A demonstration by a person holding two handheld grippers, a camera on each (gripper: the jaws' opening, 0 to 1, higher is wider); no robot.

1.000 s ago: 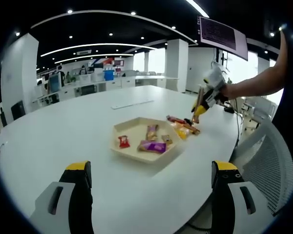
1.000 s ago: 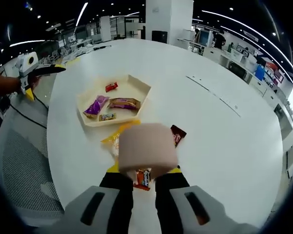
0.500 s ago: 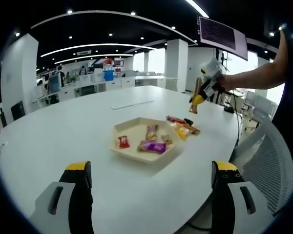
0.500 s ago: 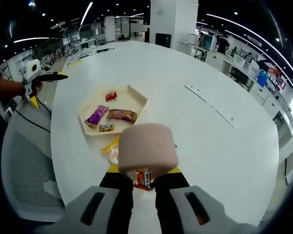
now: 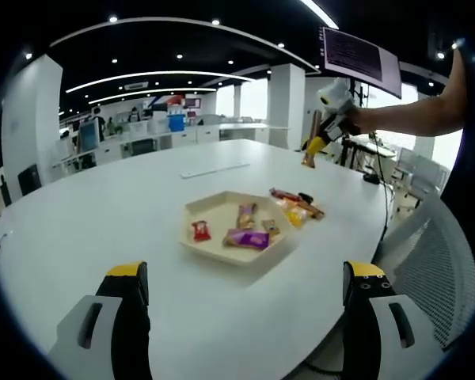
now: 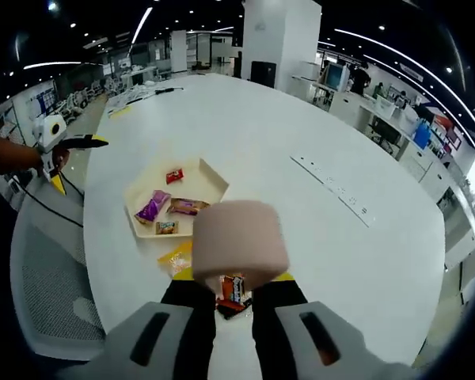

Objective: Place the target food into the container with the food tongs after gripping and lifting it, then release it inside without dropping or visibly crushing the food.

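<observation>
— What's your right gripper (image 6: 234, 286) doing?

— In the right gripper view I have its fingers clamped on an orange-wrapped snack (image 6: 233, 289), with a pale padded block above them hiding most of the grip. It hangs high over the white surface (image 6: 301, 206). In the left gripper view I see the same gripper (image 5: 309, 156) up at the far right, held by a hand (image 5: 356, 120).

— And the container?

— The beige tray (image 6: 202, 175) sits on the surface well below, to the left of my held snack, with a red, a purple, a brown and a small packet inside. A yellow packet (image 6: 176, 256) lies just outside its near edge.

— Left gripper?

— Its fingers (image 5: 128, 301) stand wide apart, gripping nothing, on the near side of the tray (image 5: 214, 207). More wrapped snacks (image 5: 298, 207) lie right of the tray.
</observation>
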